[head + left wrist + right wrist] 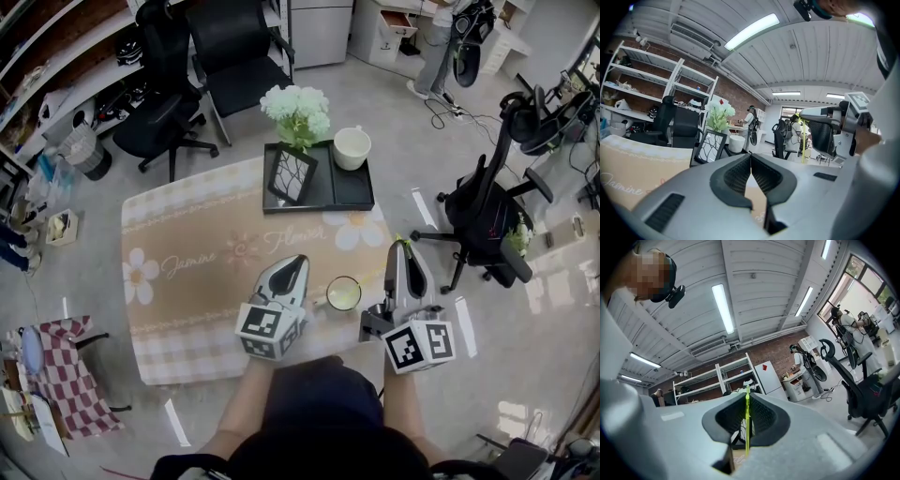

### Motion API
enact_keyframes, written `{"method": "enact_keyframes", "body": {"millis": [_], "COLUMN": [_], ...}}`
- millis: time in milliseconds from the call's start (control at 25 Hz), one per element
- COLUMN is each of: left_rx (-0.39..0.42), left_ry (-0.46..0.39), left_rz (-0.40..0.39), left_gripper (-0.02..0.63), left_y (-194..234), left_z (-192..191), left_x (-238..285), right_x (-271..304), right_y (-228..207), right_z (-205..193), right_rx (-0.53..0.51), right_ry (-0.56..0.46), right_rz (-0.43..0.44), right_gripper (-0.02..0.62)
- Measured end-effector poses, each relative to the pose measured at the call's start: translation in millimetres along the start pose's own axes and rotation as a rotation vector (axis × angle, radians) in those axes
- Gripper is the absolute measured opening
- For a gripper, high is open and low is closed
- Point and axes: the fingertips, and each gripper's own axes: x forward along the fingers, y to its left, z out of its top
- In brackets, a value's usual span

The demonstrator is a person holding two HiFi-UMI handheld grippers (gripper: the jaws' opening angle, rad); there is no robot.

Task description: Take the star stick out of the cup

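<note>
A clear glass cup [343, 293] stands near the table's front edge, between my two grippers. My right gripper [402, 246] is raised to the right of the cup, off the table's right edge. It is shut on a thin yellow-green stick [746, 425], which runs straight up between the pads. The stick's tip [398, 240] pokes out beyond the jaws, and I cannot make out its star. In the left gripper view the stick [803, 143] shows as a vertical line beside the right gripper. My left gripper [299, 260] hovers just left of the cup, shut with nothing in it.
A black tray [352, 192] at the table's far side carries white flowers [296, 112], a picture frame [290, 175] and a white cup [352, 147]. Office chairs [483, 211] stand around the table [187, 281] on the floor.
</note>
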Motion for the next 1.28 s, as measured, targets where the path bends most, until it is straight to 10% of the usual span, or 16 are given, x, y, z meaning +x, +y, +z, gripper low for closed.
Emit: {"method": "enact_keyframes", "body": {"millis": [1280], "left_rx": [-0.014], "left_ry": [0.032], "left_rz": [-0.101], "left_gripper": [0.012], "left_y": [-28.9], "left_z": [-12.9], "left_x": [8.0], "right_x": [-55.3], "right_y": [-36.7], "right_z": [52.2], "right_rx": [-0.041], "right_ry": [-0.156], "right_rz": [-0.163], "right_gripper": [0.017]}}
